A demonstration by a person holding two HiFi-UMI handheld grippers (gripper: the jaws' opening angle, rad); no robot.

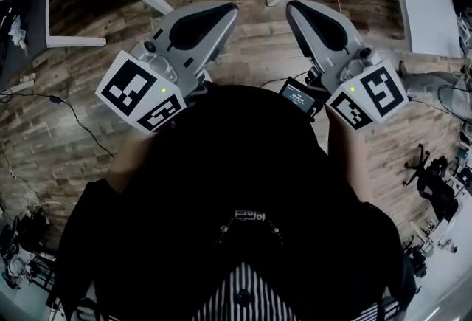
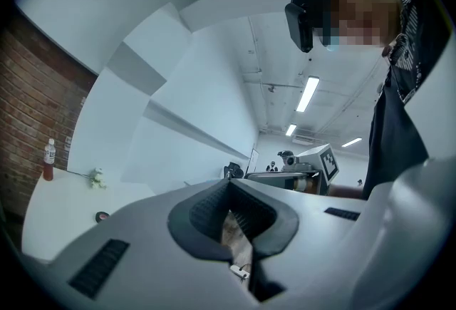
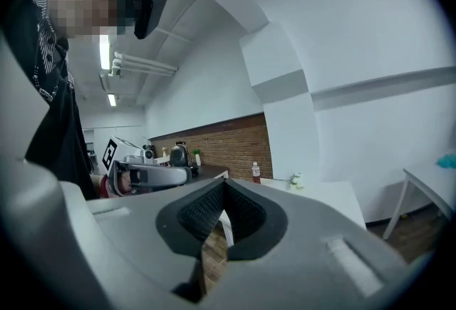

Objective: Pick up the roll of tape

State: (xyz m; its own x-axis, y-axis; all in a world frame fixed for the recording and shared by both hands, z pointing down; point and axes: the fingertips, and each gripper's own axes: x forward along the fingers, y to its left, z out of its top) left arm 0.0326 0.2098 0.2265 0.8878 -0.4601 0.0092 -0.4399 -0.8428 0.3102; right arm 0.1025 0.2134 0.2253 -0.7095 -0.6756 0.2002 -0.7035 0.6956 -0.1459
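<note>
Probably the roll of tape (image 2: pixel 102 216) is that small dark ring lying on the white table (image 2: pixel 64 209), though it is too small in the left gripper view to be sure. It sits well apart from both of your grippers. Your left gripper (image 2: pixel 229 184) and right gripper (image 3: pixel 224 184) are each clenched on nothing and held out ahead of your body, which suits an approach not yet made. A bottle (image 3: pixel 255 172) and small flowers (image 3: pixel 296 179) share that table, and only wooden floor (image 1: pixel 251 39) seems to lie between.
</note>
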